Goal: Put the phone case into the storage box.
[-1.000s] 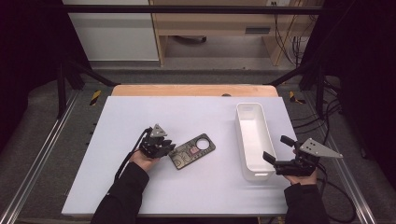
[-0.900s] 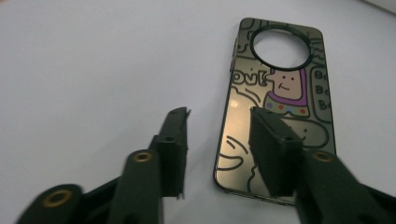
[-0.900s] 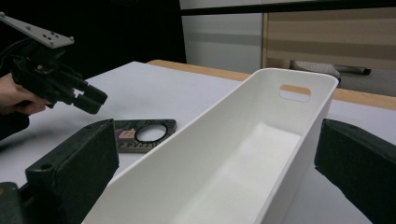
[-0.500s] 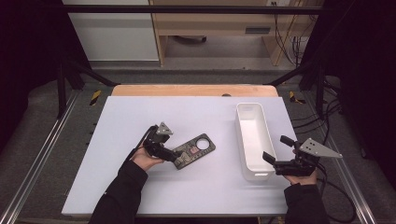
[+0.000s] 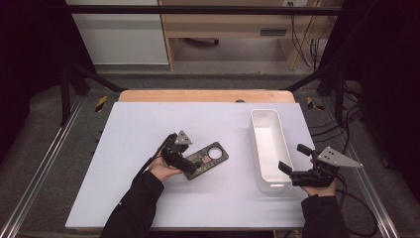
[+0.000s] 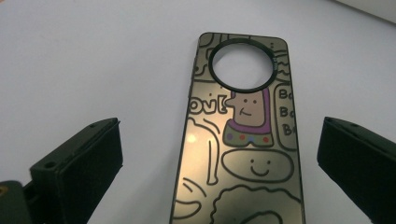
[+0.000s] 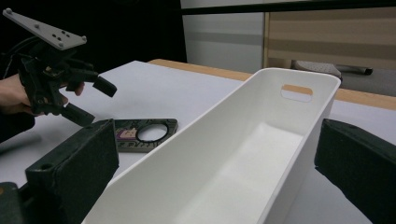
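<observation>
A dark phone case (image 5: 205,159) with cartoon drawings and a round camera hole lies flat on the white table (image 5: 148,124). My left gripper (image 5: 189,161) is at its near end, and its jaws have just been opening. In the left gripper view the case (image 6: 243,140) lies between the wide-apart pads of that gripper (image 6: 219,140), touching neither. My right gripper (image 5: 294,158) stands open at the front right corner of the empty white bin (image 5: 253,144). In the right gripper view the bin (image 7: 201,116) stretches away between its jaws (image 7: 215,144).
The right gripper view also takes in the phone case (image 7: 140,135) and the left gripper (image 7: 95,101) to the left of the bin. A wooden strip (image 5: 205,95) borders the table's far edge. Cables (image 5: 341,129) hang off the right side.
The left gripper's jaws have spread wide apart and the hand has shifted a little to the right along the case. The case, the bin and the right gripper have stayed put.
</observation>
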